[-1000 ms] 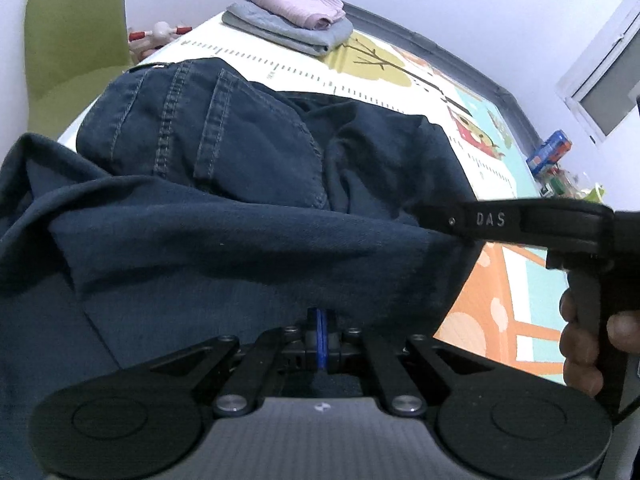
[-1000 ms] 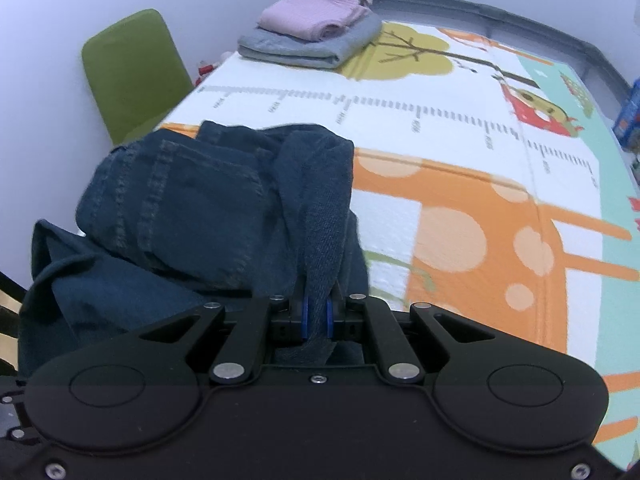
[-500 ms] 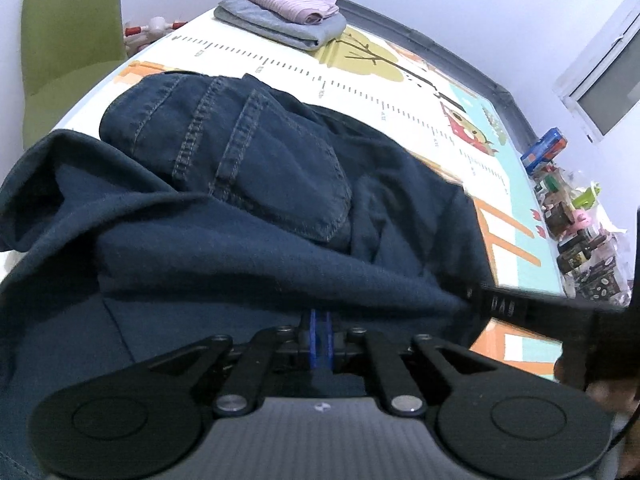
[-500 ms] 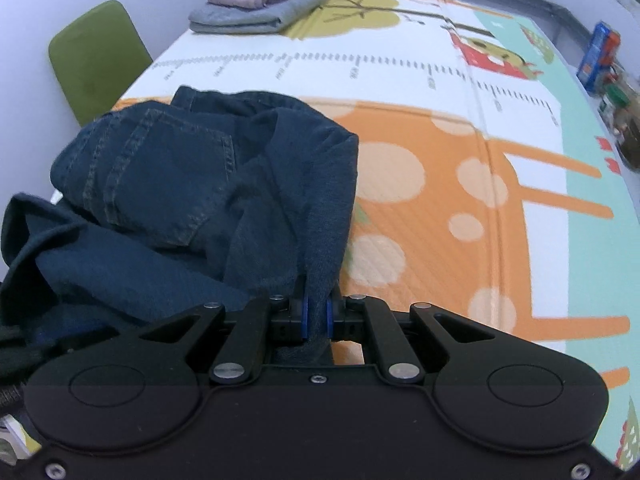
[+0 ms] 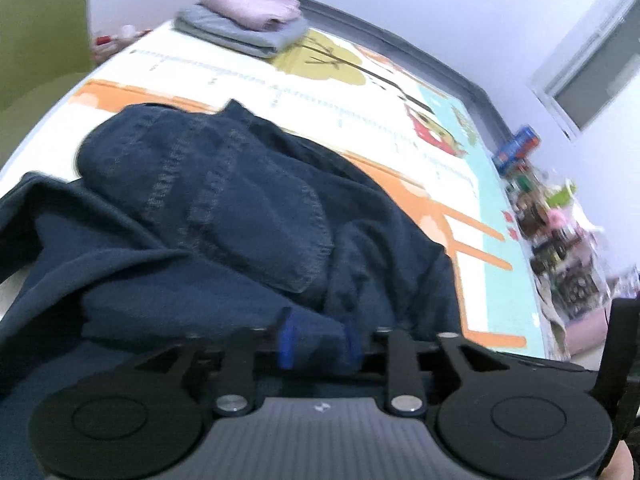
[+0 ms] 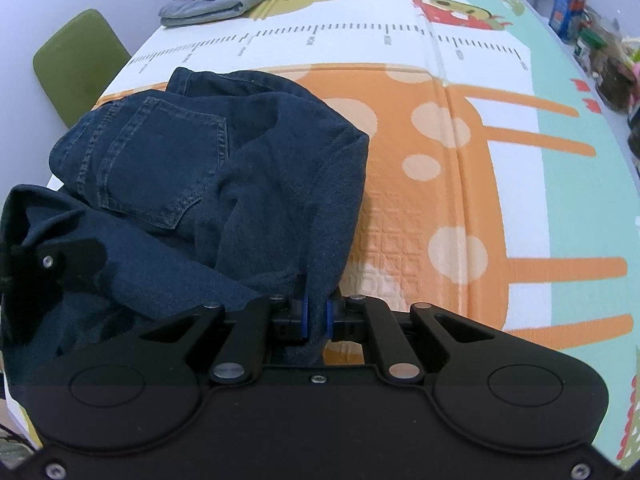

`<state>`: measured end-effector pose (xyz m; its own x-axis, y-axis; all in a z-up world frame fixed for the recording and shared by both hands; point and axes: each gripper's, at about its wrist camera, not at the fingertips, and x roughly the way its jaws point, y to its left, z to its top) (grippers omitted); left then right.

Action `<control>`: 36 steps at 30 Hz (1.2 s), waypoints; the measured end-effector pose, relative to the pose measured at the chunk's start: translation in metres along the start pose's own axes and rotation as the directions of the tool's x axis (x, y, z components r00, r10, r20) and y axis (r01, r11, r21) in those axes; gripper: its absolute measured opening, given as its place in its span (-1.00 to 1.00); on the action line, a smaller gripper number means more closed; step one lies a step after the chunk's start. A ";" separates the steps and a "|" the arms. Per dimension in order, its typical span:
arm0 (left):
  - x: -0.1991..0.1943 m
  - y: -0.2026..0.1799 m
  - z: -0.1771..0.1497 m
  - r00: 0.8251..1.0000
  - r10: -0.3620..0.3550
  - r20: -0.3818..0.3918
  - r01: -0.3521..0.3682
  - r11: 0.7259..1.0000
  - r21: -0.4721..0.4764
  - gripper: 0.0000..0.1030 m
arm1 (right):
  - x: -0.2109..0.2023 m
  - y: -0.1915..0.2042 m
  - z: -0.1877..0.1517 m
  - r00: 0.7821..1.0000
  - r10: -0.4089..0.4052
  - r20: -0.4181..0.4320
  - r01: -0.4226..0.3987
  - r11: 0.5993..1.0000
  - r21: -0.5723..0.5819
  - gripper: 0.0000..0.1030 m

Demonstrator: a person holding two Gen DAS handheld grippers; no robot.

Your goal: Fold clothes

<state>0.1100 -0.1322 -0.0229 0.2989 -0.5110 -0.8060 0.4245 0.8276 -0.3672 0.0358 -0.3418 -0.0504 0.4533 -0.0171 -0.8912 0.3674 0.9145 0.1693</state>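
A pair of dark blue jeans (image 5: 224,216) lies crumpled on the play mat, back pocket up; it also shows in the right wrist view (image 6: 192,184). My left gripper (image 5: 318,342) has its blue pads apart with a fold of the denim lying between them. My right gripper (image 6: 316,318) is shut on an edge of the jeans and holds it just above the mat. The left gripper's body (image 6: 44,268) shows at the left of the right wrist view, against the cloth.
A patterned play mat (image 6: 460,152) covers the surface. Folded grey and pink clothes (image 5: 248,20) are stacked at its far end. A green chair (image 6: 76,64) stands at the left. Toys and bottles (image 5: 556,232) crowd the right edge.
Both grippers pulled the jeans back toward me and to the right. The left gripper's pads have opened from their tight pinch. The right gripper stays shut on the denim.
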 end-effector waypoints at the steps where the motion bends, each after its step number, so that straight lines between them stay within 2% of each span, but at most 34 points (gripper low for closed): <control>1: 0.001 -0.004 0.000 1.000 -0.010 -0.009 0.010 0.999 0.031 -0.05 | -0.001 -0.002 -0.001 1.000 0.005 -0.001 -0.005 1.000 0.008 -0.85; 4: 0.006 -0.015 -0.001 0.998 -0.041 -0.045 0.046 0.990 0.130 0.07 | -0.002 -0.006 0.000 1.000 0.025 -0.003 -0.025 0.999 0.035 -0.85; 9: 0.013 -0.023 -0.007 0.991 -0.075 -0.114 0.103 0.960 0.262 0.23 | -0.001 -0.012 0.003 0.998 0.056 -0.010 -0.055 0.996 0.070 -0.84; 14: 0.016 -0.024 -0.010 0.980 -0.116 -0.161 0.162 0.937 0.310 0.40 | 0.001 -0.017 0.005 0.997 0.076 -0.020 -0.074 0.993 0.091 -0.84; 16: 0.019 -0.022 -0.012 0.972 -0.143 -0.185 0.200 0.917 0.345 0.51 | 0.001 -0.017 0.006 0.997 0.077 -0.023 -0.074 0.993 0.090 -0.84; 20: 0.035 -0.024 -0.017 0.967 -0.144 -0.211 0.223 0.879 0.423 0.52 | 0.003 -0.016 0.007 0.997 0.077 -0.028 -0.074 0.993 0.091 -0.84; 24: 0.047 -0.022 -0.021 0.968 -0.135 -0.212 0.216 0.879 0.425 0.47 | 0.004 -0.015 0.009 0.997 0.076 -0.033 -0.073 0.993 0.091 -0.84; 26: 0.051 -0.022 -0.023 0.971 -0.117 -0.208 0.197 0.882 0.429 0.38 | 0.004 -0.013 0.009 0.997 0.072 -0.035 -0.069 0.994 0.089 -0.84; 29: 0.054 -0.021 -0.025 0.976 -0.092 -0.196 0.171 0.886 0.432 0.10 | 0.005 -0.010 0.010 0.997 0.059 -0.040 -0.056 0.995 0.087 -0.84; 31: 0.051 -0.020 -0.023 0.978 -0.096 -0.186 0.167 0.892 0.419 -0.21 | 0.006 -0.010 0.011 0.998 0.054 -0.042 -0.050 0.994 0.093 -0.84; 32: 0.050 -0.020 -0.023 0.979 -0.097 -0.181 0.166 0.896 0.413 -0.25 | 0.006 -0.009 0.011 0.998 0.051 -0.042 -0.047 0.994 0.094 -0.84; 34: 0.045 -0.019 -0.022 0.981 -0.098 -0.170 0.160 0.902 0.401 -0.48 | 0.006 -0.007 0.011 0.998 0.046 -0.040 -0.042 0.995 0.095 -0.84; 36: 0.041 -0.021 -0.023 0.983 -0.092 -0.158 0.149 0.903 0.403 -0.57 | 0.003 -0.006 0.012 0.998 0.047 -0.030 -0.044 0.995 0.093 -0.84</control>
<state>0.0939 -0.1653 -0.0583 0.1196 -0.5419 -0.8319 0.7725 0.5772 -0.2649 0.0446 -0.3517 -0.0491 0.4453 0.0379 -0.8946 0.4208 0.8730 0.2464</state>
